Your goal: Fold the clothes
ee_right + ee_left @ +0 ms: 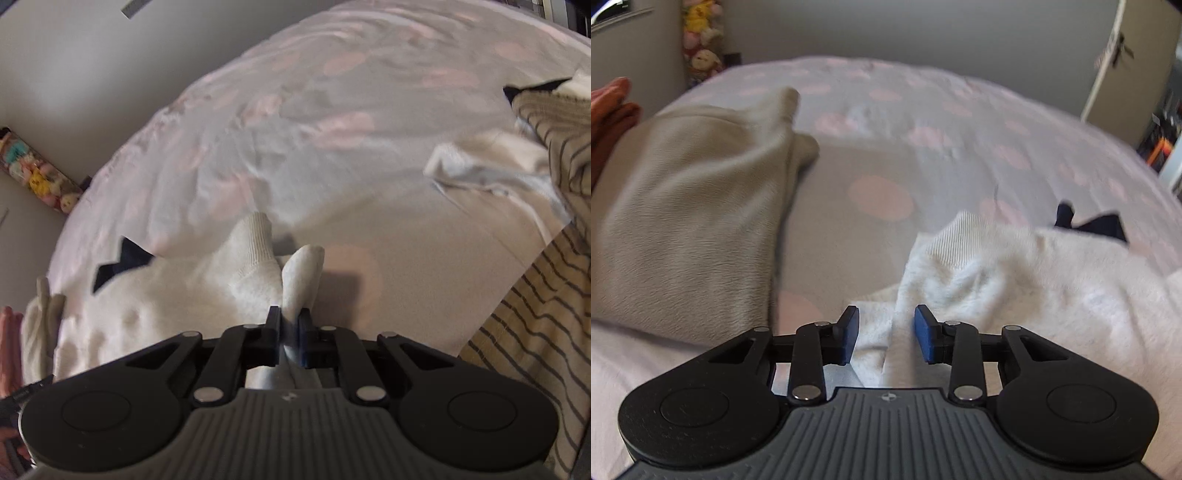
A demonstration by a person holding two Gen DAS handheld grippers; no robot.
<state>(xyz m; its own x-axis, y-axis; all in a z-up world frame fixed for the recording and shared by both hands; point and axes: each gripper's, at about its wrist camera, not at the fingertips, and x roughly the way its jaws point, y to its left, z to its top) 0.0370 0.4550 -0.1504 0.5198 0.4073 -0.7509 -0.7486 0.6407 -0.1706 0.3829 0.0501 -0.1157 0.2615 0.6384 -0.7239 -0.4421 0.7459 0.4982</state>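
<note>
White garment: a fuzzy white fleece garment [1015, 280] lies crumpled on the pink-spotted pale bedsheet [886, 110].
Left tool [886, 336]: spread, fleece between the pads, not pressed.
Right tool [289, 334]: pinching a white fold.
Beige folded cloth [690, 214]: at ten o'clock.
Striped fabric [546, 332]: at three o'clock.

Pink-dotted bed [960, 122] against a plain grey wall [886, 29].

White sweatshirt [1015, 280] under my blue pads [925, 334], navy patch [1100, 223] on it. Beige garment [687, 221] on my left, rust-orange cloth [611, 107] beyond. Pale sheet [923, 110] with pink dots. Tan top [535, 314], dark stripes.
</note>
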